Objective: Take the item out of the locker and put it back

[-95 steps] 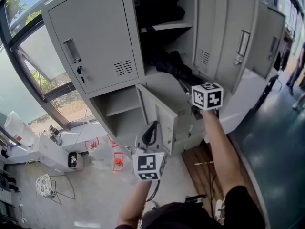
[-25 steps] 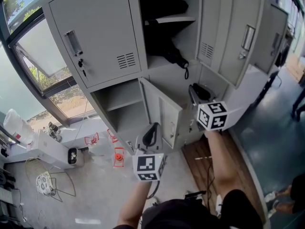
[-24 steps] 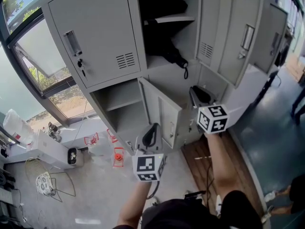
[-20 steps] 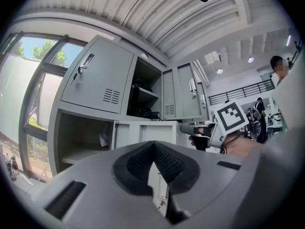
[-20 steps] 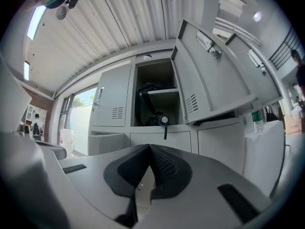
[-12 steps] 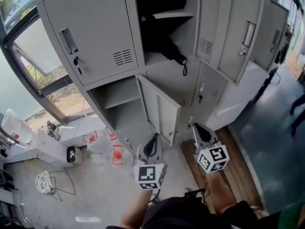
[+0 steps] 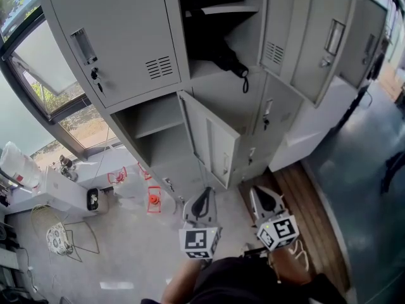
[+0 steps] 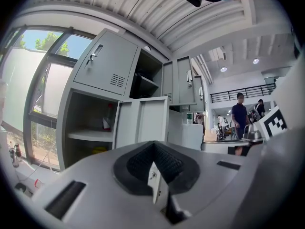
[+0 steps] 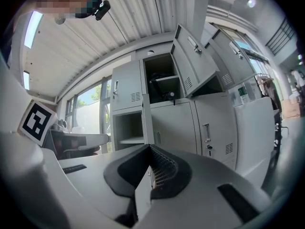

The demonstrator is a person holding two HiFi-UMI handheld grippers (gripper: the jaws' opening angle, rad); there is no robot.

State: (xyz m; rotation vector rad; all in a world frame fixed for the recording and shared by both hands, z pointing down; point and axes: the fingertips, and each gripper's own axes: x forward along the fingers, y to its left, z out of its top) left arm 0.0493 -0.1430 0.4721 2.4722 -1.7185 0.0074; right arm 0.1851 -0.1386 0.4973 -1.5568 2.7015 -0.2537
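1. Far left: window (image 7: 38, 75) behind the locker bank (image 7: 228, 109). A clear plastic bag (image 7: 16, 163) sits low at the frame edge.
2. Floor left of the lockers: small orange-red bits (image 7: 154, 202) and a wire frame (image 7: 60, 240).
3. Upper-left door (image 7: 114, 37) is swung open, w/ vent slots + lock showing. Below it the lower compt (image 7: 155, 138) is open too, w/ one shelf inside. Its door (image 7: 212, 141) stands ajar on its right side.
4. L gripper (image 7: 204, 195): low in head view, close to the person's body and well apart from the lockers, marker cube toward the camera. Its own view shows the jaws pressed together w/ nothing btwn them.
5. Black item (image 7: 218, 52): inside the upper middle compt, lying on the compt floor under a shelf (image 7: 221, 8). One end is at the front edge, w/ a thin loop (image 7: 244, 84) hanging over it. Neither gripper touches it.
6. R gripper (image 7: 261, 194): just beside the L gripper at approx the same height, also well away from the lockers. Jaws closed tight, empty.
7. Right: more upper doors (image 7: 297, 30) hang open. Below them are a wood floor strip (image 7: 313, 220) and then dark floor (image 7: 361, 182).
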